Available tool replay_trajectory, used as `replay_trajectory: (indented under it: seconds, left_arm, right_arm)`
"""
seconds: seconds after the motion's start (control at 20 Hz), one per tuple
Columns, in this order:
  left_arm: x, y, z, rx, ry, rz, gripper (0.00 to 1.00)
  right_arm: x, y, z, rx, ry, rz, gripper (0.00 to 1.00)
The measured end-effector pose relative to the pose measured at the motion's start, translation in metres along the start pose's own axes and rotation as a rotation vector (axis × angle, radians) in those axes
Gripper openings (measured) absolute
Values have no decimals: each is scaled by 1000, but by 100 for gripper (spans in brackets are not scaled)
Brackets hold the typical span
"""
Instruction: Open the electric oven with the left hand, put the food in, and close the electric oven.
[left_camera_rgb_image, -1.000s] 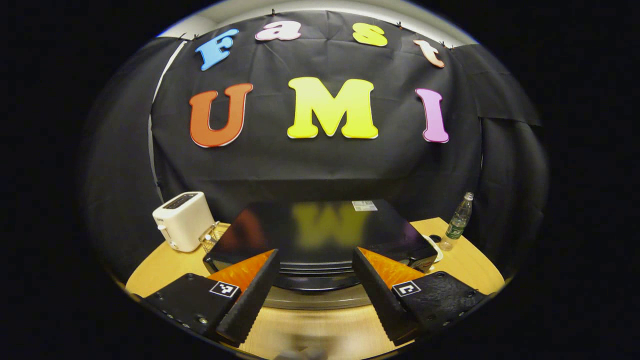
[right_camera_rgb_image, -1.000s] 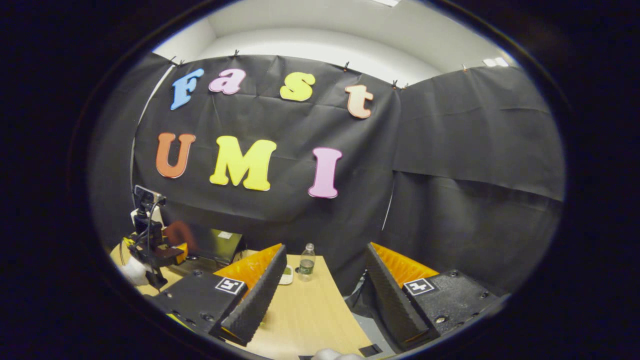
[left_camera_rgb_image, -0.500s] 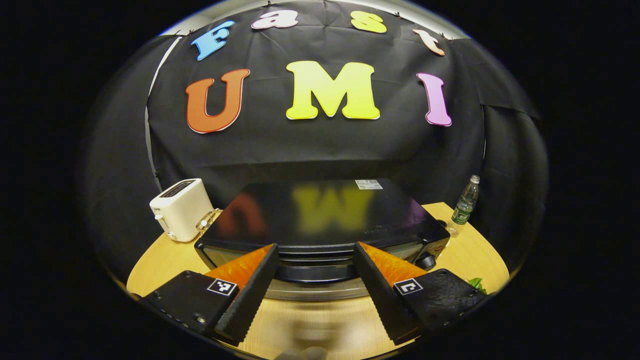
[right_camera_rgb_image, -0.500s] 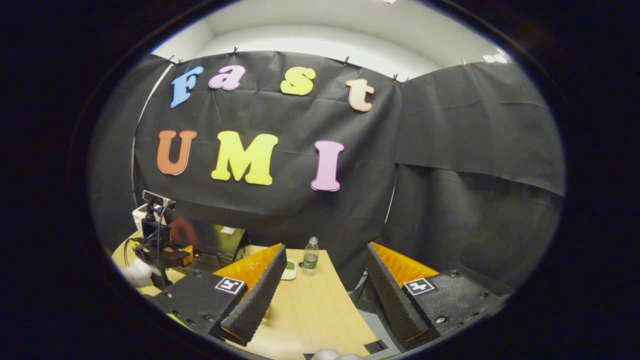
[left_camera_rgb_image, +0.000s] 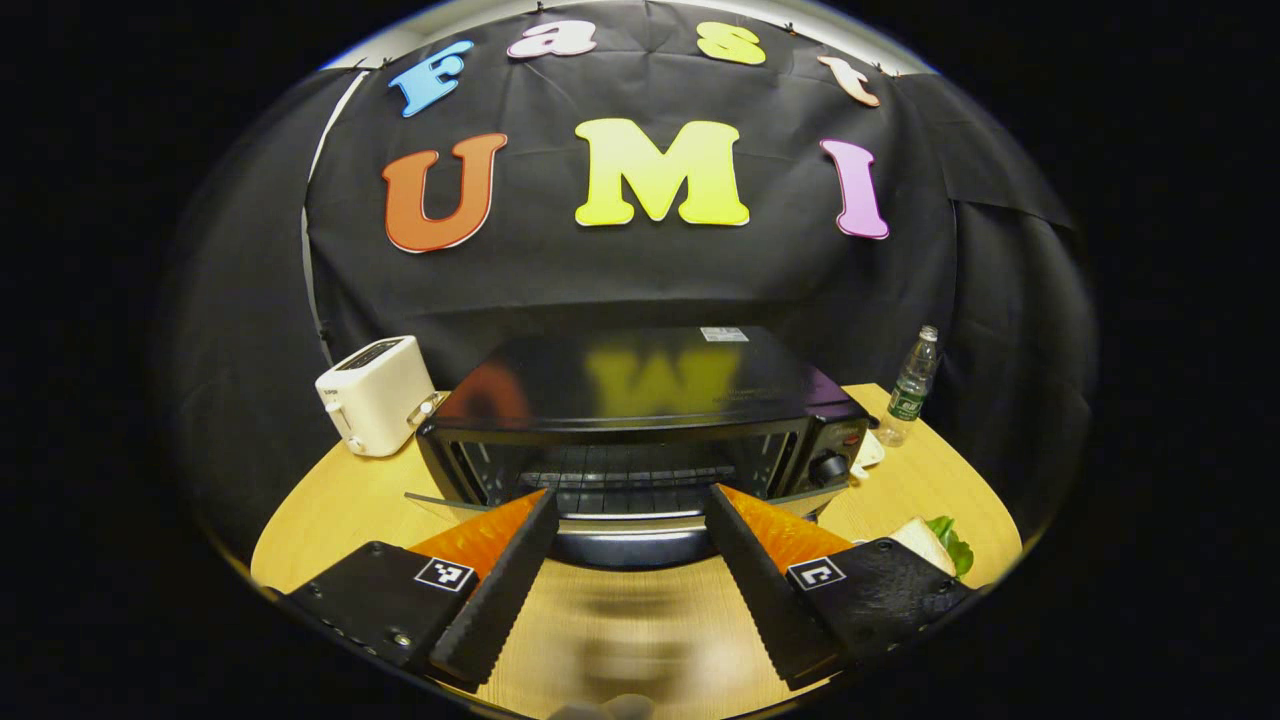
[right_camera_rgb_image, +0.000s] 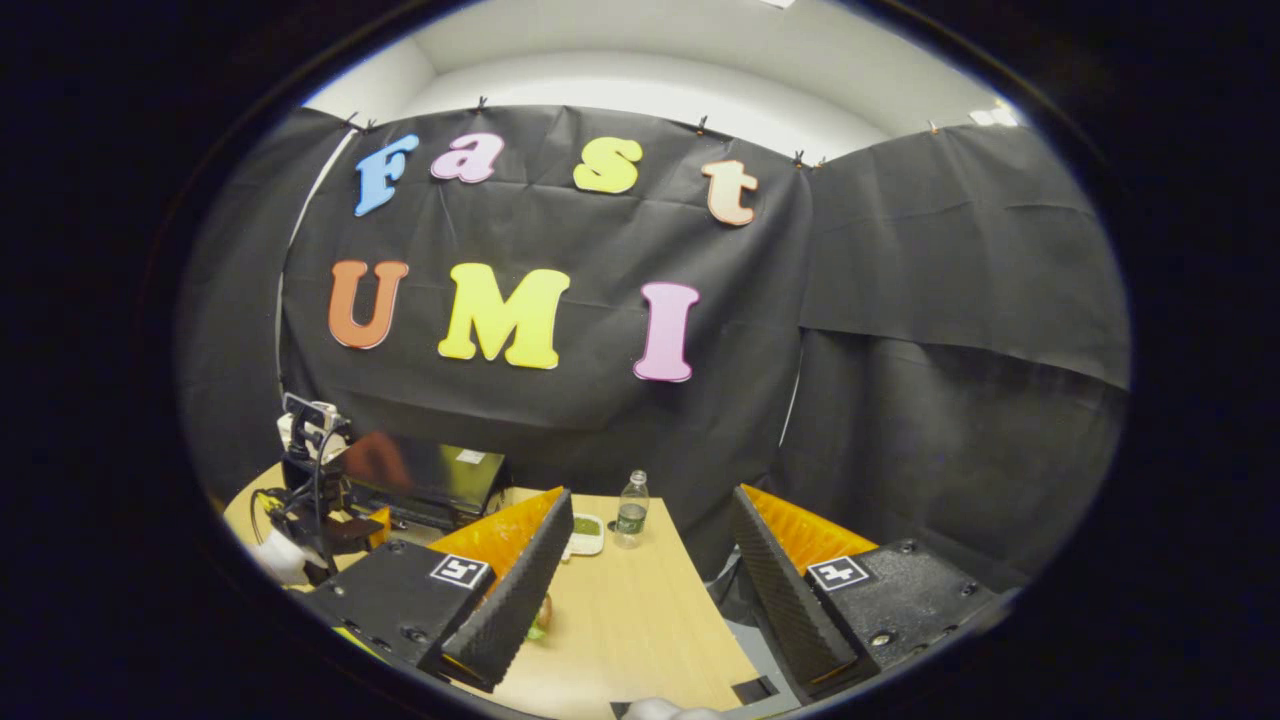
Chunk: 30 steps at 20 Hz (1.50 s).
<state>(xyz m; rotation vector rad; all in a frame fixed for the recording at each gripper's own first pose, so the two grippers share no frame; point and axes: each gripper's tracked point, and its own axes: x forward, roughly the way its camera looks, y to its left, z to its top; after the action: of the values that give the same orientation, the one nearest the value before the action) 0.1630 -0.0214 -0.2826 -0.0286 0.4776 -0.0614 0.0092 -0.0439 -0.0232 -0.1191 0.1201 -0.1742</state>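
The left gripper (left_camera_rgb_image: 628, 520) hangs low over the wooden table (left_camera_rgb_image: 330, 520), level and pointed straight at the front of the electric oven (left_camera_rgb_image: 640, 410). Its two fingers are spread wide with nothing between them, and their tips frame the oven door (left_camera_rgb_image: 625, 535), which is swung down and open (whether the tips touch the door's edge cannot be told). Through the opening, the wire rack (left_camera_rgb_image: 625, 475) shows as thin horizontal bars.

In the right gripper view, the right gripper (right_camera_rgb_image: 650, 520) is held farther off to the side, also level, over the table's right end; its fingers stand wide apart and empty. The left gripper appears there at the left edge, in a gloved hand (right_camera_rgb_image: 278, 555), in front of the oven.

The oven is a boxy black appliance with a glossy top that mirrors the wall, and a round knob (left_camera_rgb_image: 826, 466) on its right panel. To its left stands a white toaster (left_camera_rgb_image: 375, 395) with rounded corners. A clear plastic bottle (left_camera_rgb_image: 908, 390) with a green label stands at the oven's right, near the wall.

The food (left_camera_rgb_image: 935, 545), a pale sandwich with green leaf, lies on the table to the oven's right, partly hidden behind the left gripper's right finger. The fingers' inner faces are ribbed.
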Motion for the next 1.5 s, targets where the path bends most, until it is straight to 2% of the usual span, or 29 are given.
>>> replay_trajectory:
  seconds: [0.05,0.1,0.15,0.2,0.25,0.3,0.45,0.5,0.55,0.6,0.65,0.7,0.75,0.8,0.95,1.0,1.1,1.15,1.2,1.25,1.3,1.35,1.4,1.45,1.5]
  left_arm:
    - [-5,0,-7,2,4,0,99]
    - [-9,0,-14,3,17,0,98]
    - [-13,0,-19,4,21,-1,98]
    - [-18,0,-26,4,33,-1,98]
    - [-22,-1,-33,5,39,-2,98]
    - [-26,-1,-41,3,50,-1,98]
    - [-35,0,-64,-2,87,-3,98]
    - [-36,-1,-71,-1,101,-3,98]
    - [-37,-1,-78,1,112,-3,98]
    - [-40,-1,-86,0,126,-3,98]
    - [-40,-2,-93,-1,140,-2,98]
    - [-42,-2,-101,-2,158,-2,98]
    - [-43,-3,-111,-7,179,-3,98]
    - [-43,-4,-121,-19,206,-2,98]
    - [-40,-2,-149,-26,265,-2,97]
    - [-39,-2,-157,-24,284,-3,96]
    - [-36,-2,-172,-17,323,-5,96]
    - [-36,-2,-175,-18,330,-5,96]
    - [-36,-2,-175,-10,323,-5,97]
    - [-36,-1,-175,0,319,-7,97]
    - [-36,-2,-174,3,316,-7,96]
    - [-37,-1,-172,3,309,-5,97]
    - [-39,1,-169,7,299,-3,97]
    - [-40,3,-169,19,290,-5,95]
    - [-43,7,-167,39,284,-2,100]
  right_arm:
    - [-3,0,0,-1,-3,2,100]
    - [-6,0,-1,-3,-2,3,95]
    - [-8,0,-4,-6,3,5,95]
    - [-10,1,-5,-6,4,8,100]
    - [-11,1,-7,-4,6,10,95]
    - [-12,1,-9,-4,10,12,100]
    - [-16,5,-13,3,18,18,100]
    - [-18,5,-12,2,15,16,95]
    - [-19,6,-12,1,13,19,100]
    - [-21,7,-13,0,14,23,95]
    - [-22,8,-15,-1,17,24,95]
    - [-23,7,-17,-5,20,23,100]
    - [-24,6,-20,-6,24,20,95]
    - [-25,6,-22,-4,32,18,100]
    - [-28,4,-23,3,34,14,100]
    - [-29,4,-23,3,36,13,95]
    - [-31,3,-27,-3,40,9,95]
    - [-31,2,-29,-6,46,5,95]
    - [-32,2,-31,-5,48,4,100]
    - [-32,2,-35,-6,57,4,95]
    - [-32,3,-38,-5,63,5,100]
    - [-31,2,-40,-1,70,5,95]
    - [-30,3,-41,8,75,10,100]
    - [-27,3,-43,18,76,13,100]
    - [-24,3,-45,20,77,12,95]
